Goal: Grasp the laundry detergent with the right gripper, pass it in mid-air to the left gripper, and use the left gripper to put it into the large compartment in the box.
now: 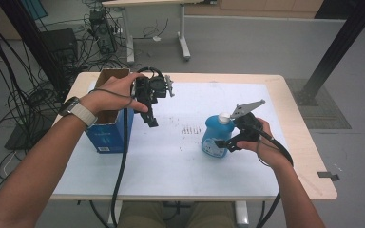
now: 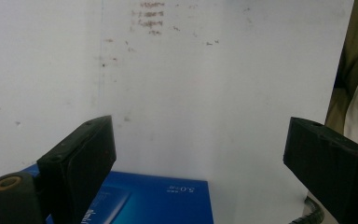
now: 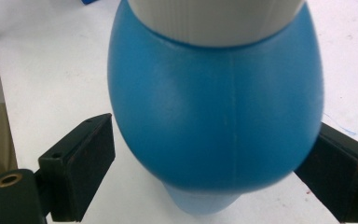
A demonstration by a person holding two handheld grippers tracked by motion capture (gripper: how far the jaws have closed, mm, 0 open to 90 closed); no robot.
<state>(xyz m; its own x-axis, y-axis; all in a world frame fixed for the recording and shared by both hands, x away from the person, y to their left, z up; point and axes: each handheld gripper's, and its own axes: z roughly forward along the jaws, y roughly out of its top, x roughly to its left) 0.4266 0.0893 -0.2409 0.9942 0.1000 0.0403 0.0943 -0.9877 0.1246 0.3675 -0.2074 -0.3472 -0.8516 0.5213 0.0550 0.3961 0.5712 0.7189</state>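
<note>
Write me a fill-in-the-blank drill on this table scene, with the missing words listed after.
1. The bottle between the right claw's jaws is coloured ____.
2. The bottle's cap is ____.
3. The open blue box stands on the table beside the person's ____ hand.
4. Nothing sits between the left claw's jaws, which stand ____.

Missing words: blue; white; left; open

Overhead view facing forward-down; both gripper views close, sharing the white tabletop (image 1: 171, 156) below.

Blue bottle (image 1: 213, 137), white cap, upright on table.
</note>
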